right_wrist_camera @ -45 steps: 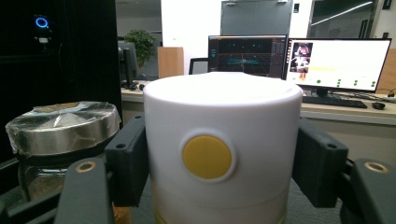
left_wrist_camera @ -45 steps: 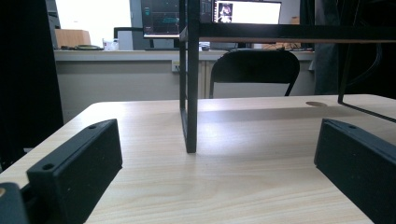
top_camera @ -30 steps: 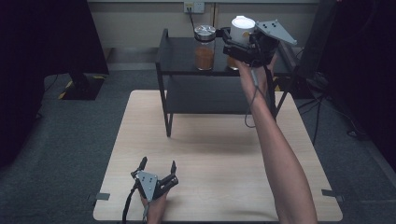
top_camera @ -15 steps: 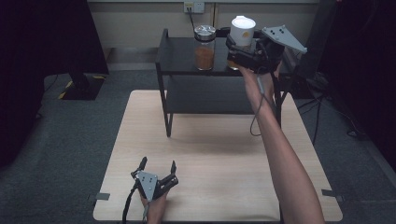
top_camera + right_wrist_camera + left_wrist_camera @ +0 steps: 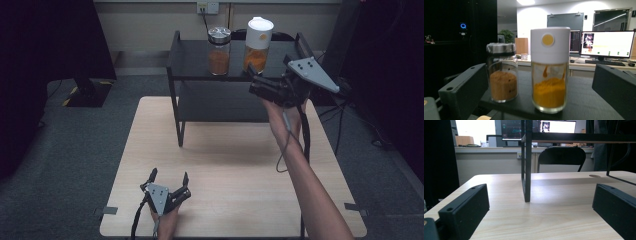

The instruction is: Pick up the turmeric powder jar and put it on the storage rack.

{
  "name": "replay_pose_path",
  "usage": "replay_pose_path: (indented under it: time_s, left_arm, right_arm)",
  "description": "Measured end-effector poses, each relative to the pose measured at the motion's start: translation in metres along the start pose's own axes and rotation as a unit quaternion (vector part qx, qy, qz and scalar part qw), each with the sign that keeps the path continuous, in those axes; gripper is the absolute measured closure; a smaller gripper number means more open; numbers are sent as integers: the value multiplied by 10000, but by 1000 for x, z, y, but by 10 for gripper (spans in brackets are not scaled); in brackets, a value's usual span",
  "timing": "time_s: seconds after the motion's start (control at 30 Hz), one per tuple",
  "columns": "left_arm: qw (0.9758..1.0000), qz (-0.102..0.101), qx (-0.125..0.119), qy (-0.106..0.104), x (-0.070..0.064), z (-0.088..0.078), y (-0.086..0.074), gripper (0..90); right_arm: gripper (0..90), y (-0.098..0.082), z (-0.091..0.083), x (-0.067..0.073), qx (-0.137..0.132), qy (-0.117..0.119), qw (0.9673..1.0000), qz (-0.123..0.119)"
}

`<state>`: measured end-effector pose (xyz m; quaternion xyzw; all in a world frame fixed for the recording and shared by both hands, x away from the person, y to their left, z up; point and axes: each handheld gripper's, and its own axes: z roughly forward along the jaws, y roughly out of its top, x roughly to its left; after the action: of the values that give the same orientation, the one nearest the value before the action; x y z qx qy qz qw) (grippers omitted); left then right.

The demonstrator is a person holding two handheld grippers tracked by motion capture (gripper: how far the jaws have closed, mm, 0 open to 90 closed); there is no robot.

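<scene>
Two jars stand on top of a black shelf rack [image 5: 190, 60]. One has a metal lid and brown powder [image 5: 219, 50] [image 5: 502, 75]. The other has a white lid and orange powder [image 5: 257, 45] [image 5: 550, 72]. My right gripper [image 5: 254, 85] [image 5: 539, 75] hovers open just in front of the rack's top, its jaws pointing at the white-lid jar and apart from it. My left gripper [image 5: 169, 177] [image 5: 540, 192] rests open on the wooden table [image 5: 235, 170] near its front edge, facing the rack's front left leg [image 5: 527, 170], with nothing between its jaws.
The rack covers the far part of the table and has a lower shelf [image 5: 225, 102]. A chair [image 5: 561, 158] stands behind the table. Bare tabletop lies between the rack and the left gripper. Dark screens flank the table on both sides.
My right gripper has drawn back from the white-lid jar, toward the person and lower. The jar stays on the rack. The left gripper has not moved.
</scene>
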<state>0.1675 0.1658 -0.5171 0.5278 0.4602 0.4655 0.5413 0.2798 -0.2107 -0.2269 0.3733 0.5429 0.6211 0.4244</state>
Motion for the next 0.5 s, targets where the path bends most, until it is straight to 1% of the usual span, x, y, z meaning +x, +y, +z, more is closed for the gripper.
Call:
replay_pose_path:
  time_s: [0.23,0.33,0.5]
  left_arm:
    - [10000,2,1,-4,0,0,0,1]
    - [10000,2,1,-3,0,0,0,0]
    - [10000,1,-1,-3,0,0,0,1]
  right_arm:
    - [0,-23,-25,-3,0,109,9999,48]
    - [0,-33,-35,-3,-27,76,9999,-60]
    - [0,-53,-55,-6,-95,53,9999,41]
